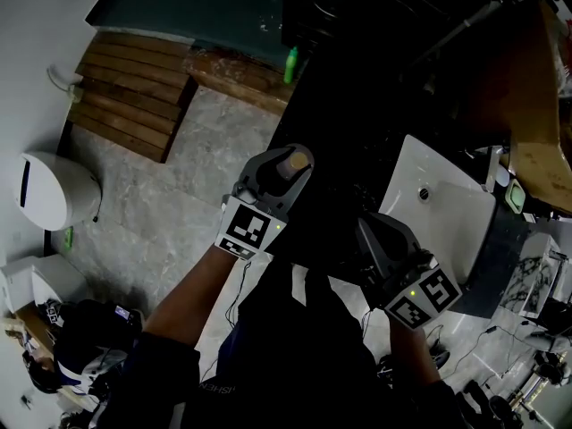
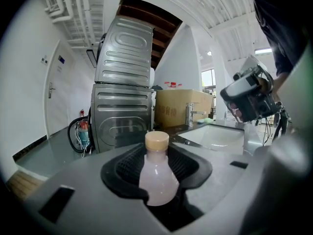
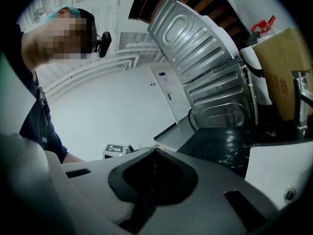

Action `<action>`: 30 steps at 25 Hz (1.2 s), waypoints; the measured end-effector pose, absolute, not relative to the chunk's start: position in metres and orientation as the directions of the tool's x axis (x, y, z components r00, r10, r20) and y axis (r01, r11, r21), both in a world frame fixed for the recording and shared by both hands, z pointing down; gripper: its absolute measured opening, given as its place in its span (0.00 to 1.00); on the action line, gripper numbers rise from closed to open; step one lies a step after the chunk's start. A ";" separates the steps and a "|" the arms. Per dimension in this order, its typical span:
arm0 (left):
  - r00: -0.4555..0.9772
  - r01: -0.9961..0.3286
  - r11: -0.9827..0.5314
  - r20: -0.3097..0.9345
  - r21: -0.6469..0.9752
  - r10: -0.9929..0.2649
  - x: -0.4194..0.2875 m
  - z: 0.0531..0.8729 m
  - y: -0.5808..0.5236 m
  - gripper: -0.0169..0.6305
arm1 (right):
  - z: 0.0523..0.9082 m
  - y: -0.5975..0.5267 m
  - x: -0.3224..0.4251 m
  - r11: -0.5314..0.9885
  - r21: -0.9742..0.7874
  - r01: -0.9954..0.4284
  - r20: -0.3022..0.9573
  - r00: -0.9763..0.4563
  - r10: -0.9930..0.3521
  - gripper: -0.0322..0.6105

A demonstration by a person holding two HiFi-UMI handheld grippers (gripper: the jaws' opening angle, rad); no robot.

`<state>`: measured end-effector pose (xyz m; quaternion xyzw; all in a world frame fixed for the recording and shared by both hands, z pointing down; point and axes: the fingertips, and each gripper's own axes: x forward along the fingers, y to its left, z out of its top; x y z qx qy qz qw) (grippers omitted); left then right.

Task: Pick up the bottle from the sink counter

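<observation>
The bottle (image 2: pixel 157 177) is already inside your left jaws, so the coming move turns on that fit. The dark counter (image 1: pixel 344 141) runs away from you in the head view, with the white sink (image 1: pixel 438 195) to its right. Over the counter's near edge your left gripper (image 1: pixel 284 172) points ahead and slightly down. Your right gripper (image 1: pixel 380 239) is beside it on the sink side. Its jaws are closed together on nothing, and it plays no part here. In the left gripper view the bottle stands upright and dead centre, its long axis vertical and square across the jaws' reach. The black pads (image 2: pixel 188 168) hug both sides of its body, and I judge them to be pressing, so the left jaws are closed on the bottle. The tan cap (image 2: pixel 157 140) rises clear above the pads, so the hold is on the wide belly, not the neck. The jaws hide its base, so you cannot tell whether it rests on the counter. A straight rise, with no tilt, should suit this grip.
</observation>
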<state>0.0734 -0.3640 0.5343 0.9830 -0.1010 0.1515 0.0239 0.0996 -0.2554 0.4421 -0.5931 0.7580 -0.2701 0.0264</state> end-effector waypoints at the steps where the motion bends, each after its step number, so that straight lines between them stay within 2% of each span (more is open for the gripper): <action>1: 0.932 -0.207 -0.978 0.305 0.012 -0.194 0.073 0.534 -0.364 0.26 | 0.442 -0.255 0.100 0.150 -0.443 -0.884 0.278 -0.294 -0.914 0.09; 18: 0.914 -0.209 -0.978 0.355 -0.008 -0.199 0.078 0.531 -0.355 0.24 | 0.438 -0.243 0.116 0.147 -0.446 -0.883 0.260 -0.286 -0.922 0.09; 30: 0.932 -0.204 -0.979 0.306 0.002 -0.193 0.079 0.486 -0.335 0.24 | 0.417 -0.237 0.126 0.188 -0.433 -0.881 0.220 -0.306 -0.926 0.09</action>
